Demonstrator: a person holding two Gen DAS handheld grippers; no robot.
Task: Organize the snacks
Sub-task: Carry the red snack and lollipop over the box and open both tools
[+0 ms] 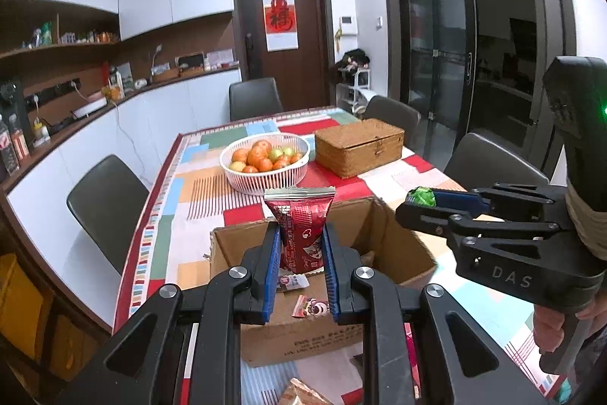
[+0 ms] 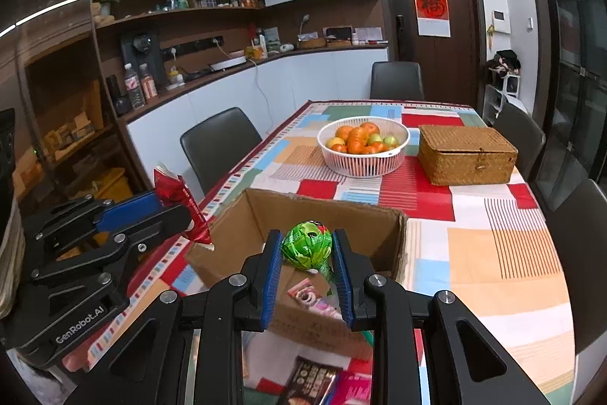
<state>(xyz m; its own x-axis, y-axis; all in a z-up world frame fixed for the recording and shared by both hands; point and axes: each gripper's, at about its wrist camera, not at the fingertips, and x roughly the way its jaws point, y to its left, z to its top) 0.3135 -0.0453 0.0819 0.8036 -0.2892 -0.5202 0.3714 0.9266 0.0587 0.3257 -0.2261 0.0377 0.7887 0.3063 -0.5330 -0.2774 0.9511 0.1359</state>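
While pinched between jaws, red packet (image 1: 301, 234), green ball (image 2: 307, 245)

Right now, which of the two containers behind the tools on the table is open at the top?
The white fruit basket is open, with fruit showing; the woven wicker box beside it has its lid closed.

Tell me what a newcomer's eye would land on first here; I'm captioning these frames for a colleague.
Nearest the cameras, the left gripper clamps a shiny red snack packet and the right gripper a crinkly green foil ball, both above an open brown cardboard box. Beyond it on the patchwork tablecloth stand a white slatted basket of oranges and, to its right, a closed woven wicker box.
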